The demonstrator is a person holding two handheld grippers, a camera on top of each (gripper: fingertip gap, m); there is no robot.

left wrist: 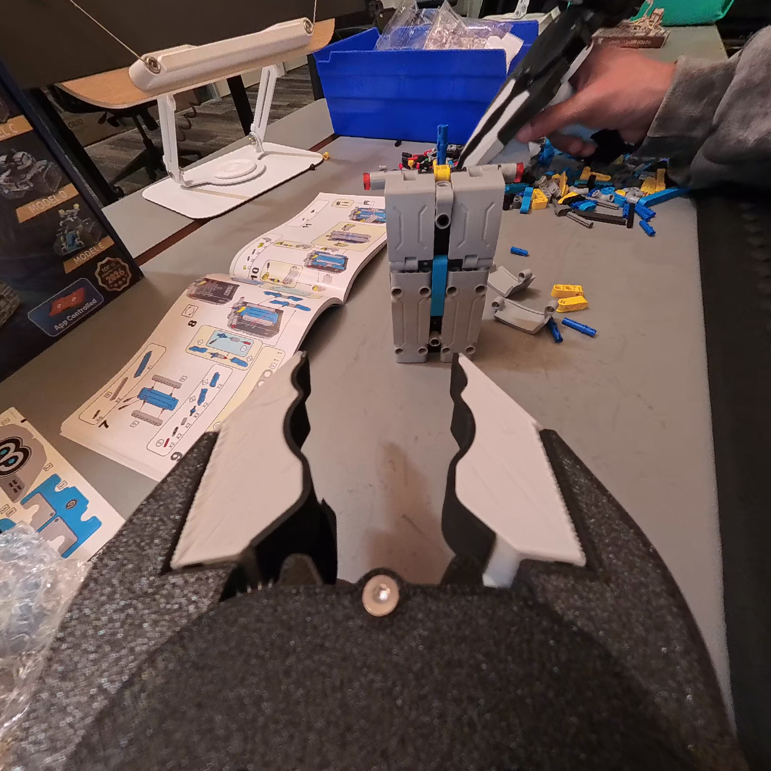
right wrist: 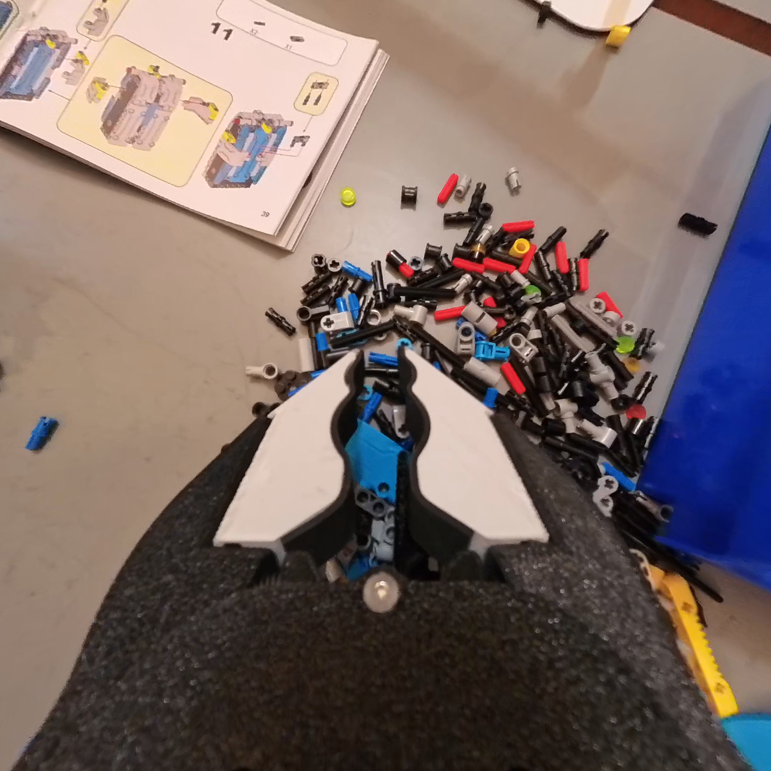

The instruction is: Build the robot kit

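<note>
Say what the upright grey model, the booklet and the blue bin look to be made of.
Model: looks like moulded hard plastic, matt grey with a blue strip; crisp pin holes and panel seams suggest it.
Booklet: paper, slightly glossy; pages curve and stack at the edge.
Bin: probably rigid plastic, smooth with a light sheen on its wall.

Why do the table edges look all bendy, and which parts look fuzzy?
Left wrist view: the wide-angle lens curves the table edge and the booklet; the left gripper and grey block model look sharp. Right wrist view: the right gripper is slightly smeared, the blue bin edge soft, and the pile of small parts sharper.
</note>
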